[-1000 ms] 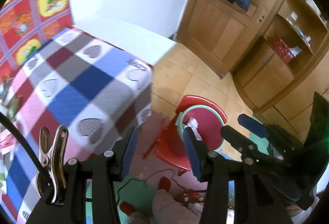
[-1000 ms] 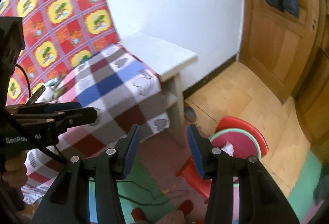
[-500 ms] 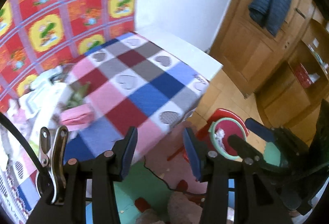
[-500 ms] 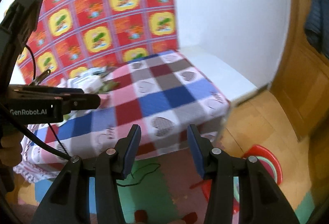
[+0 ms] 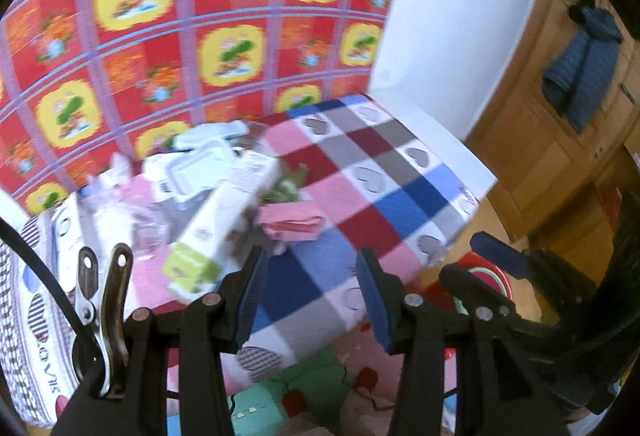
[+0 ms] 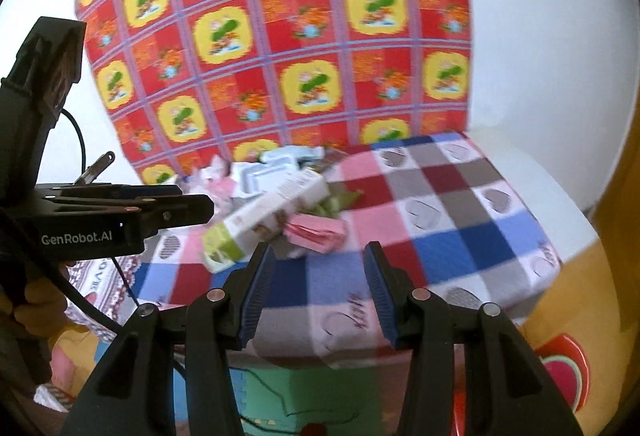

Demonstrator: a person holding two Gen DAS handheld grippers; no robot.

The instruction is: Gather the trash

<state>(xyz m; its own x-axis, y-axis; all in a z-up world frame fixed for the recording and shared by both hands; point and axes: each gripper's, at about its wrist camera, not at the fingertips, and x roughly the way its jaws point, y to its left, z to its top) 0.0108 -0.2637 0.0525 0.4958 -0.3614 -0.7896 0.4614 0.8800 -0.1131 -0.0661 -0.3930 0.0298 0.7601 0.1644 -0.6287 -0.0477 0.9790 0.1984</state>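
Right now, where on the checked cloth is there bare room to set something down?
The cloth is bare on its right side, from the pink packet across to the white ledge, and along the near edge in front of both grippers. It is crowded at the back left: the long white box, white trays and wrappers pile against the red patterned wall.

Our left gripper (image 5: 312,292) is black plastic with ribbed blue pads (image 5: 251,296), silver screws (image 5: 211,299), a steel clip (image 5: 102,312) and a black cable (image 5: 38,264). Our right gripper (image 6: 318,290) matches it. White "GenRobot.AI" lettering (image 6: 77,238) marks the left one's side.
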